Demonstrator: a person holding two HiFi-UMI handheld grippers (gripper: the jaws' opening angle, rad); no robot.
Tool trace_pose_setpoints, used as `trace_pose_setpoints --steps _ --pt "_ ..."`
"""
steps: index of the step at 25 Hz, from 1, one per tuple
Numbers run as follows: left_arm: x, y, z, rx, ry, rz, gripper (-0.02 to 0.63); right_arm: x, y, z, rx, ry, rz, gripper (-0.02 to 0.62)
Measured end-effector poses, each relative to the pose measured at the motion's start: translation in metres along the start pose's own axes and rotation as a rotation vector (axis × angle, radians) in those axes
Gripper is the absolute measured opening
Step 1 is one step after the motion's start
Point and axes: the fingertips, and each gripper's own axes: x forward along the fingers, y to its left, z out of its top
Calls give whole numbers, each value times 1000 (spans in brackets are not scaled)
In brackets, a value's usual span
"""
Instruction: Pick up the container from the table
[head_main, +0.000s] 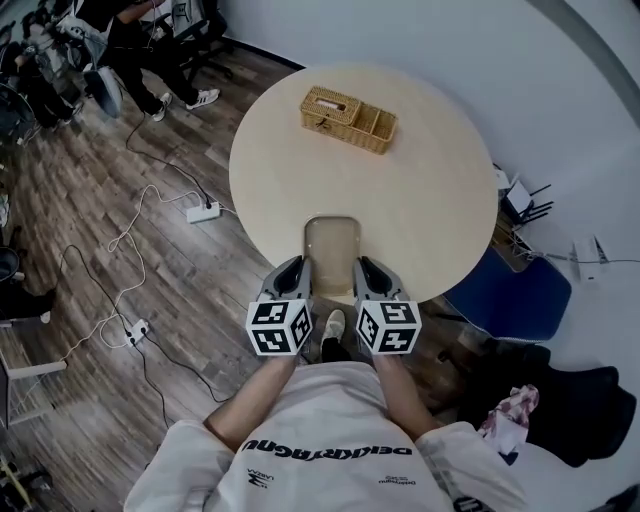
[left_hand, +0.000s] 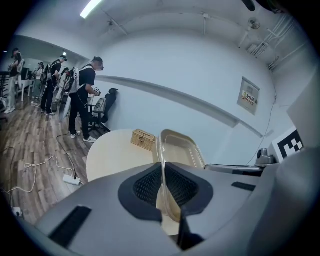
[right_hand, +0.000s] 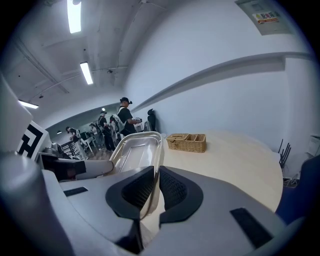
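A clear, beige-tinted plastic container (head_main: 332, 243) is at the near edge of the round table (head_main: 430, 200). My left gripper (head_main: 295, 272) is shut on its left rim, and my right gripper (head_main: 367, 272) is shut on its right rim. In the left gripper view the thin rim runs between the black pads (left_hand: 145, 186), with the container (left_hand: 181, 147) stretching ahead. The right gripper view shows the same on the other side: pads (right_hand: 172, 189) clamp the rim and the container (right_hand: 134, 150) extends forward. I cannot tell whether it rests on the table or hangs just above it.
A wicker basket (head_main: 348, 119) stands at the far side of the table. A blue chair (head_main: 512, 295) and a black chair (head_main: 585, 405) are at the right. Cables and a power strip (head_main: 203, 212) lie on the wooden floor at the left, with people (head_main: 135, 40) beyond.
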Motion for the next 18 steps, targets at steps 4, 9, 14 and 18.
trace_pose_setpoints --steps 4,9,14,18 --pt "-17 -5 13 16 -35 -9 37 -14 12 11 -13 -38 6 64" --pt "-34 -10 35 36 -88 -24 37 -26 25 30 -35 -91 14 64" --pt "-47 -15 52 64 -135 -38 37 -37 34 45 -50 -141 12 64" --pt "-51 -21 60 77 -162 -44 37 -44 36 53 -57 -177 11 64"
